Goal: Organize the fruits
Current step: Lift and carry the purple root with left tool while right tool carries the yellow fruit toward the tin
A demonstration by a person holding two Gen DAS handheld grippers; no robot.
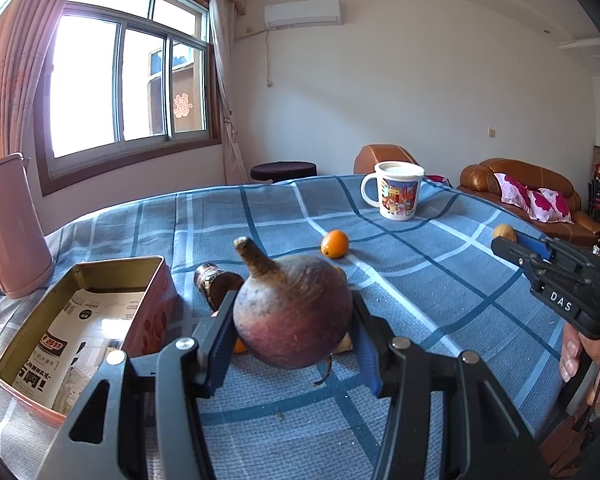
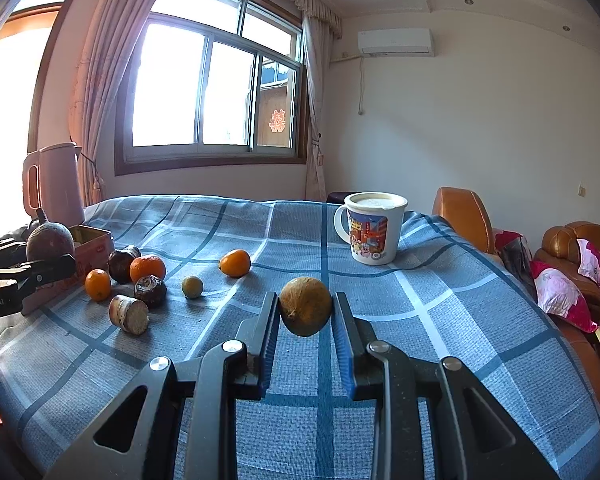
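"While it hangs over the blue checked cloth (image 1: 420,280), what does the left gripper (image 1: 294,328) pinch?"

"A big round purple-brown fruit with a stalk (image 1: 292,316), beside the open gold tin box (image 1: 100,320)."

"And the right gripper (image 2: 306,312)?"

"It squeezes a small brown-yellow round fruit (image 2: 306,306), near the white cartoon mug (image 2: 374,228)."

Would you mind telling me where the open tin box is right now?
In the left wrist view, the open tin box sits at lower left on the blue checked cloth, in front of the pink kettle and left of the held purple-brown fruit.
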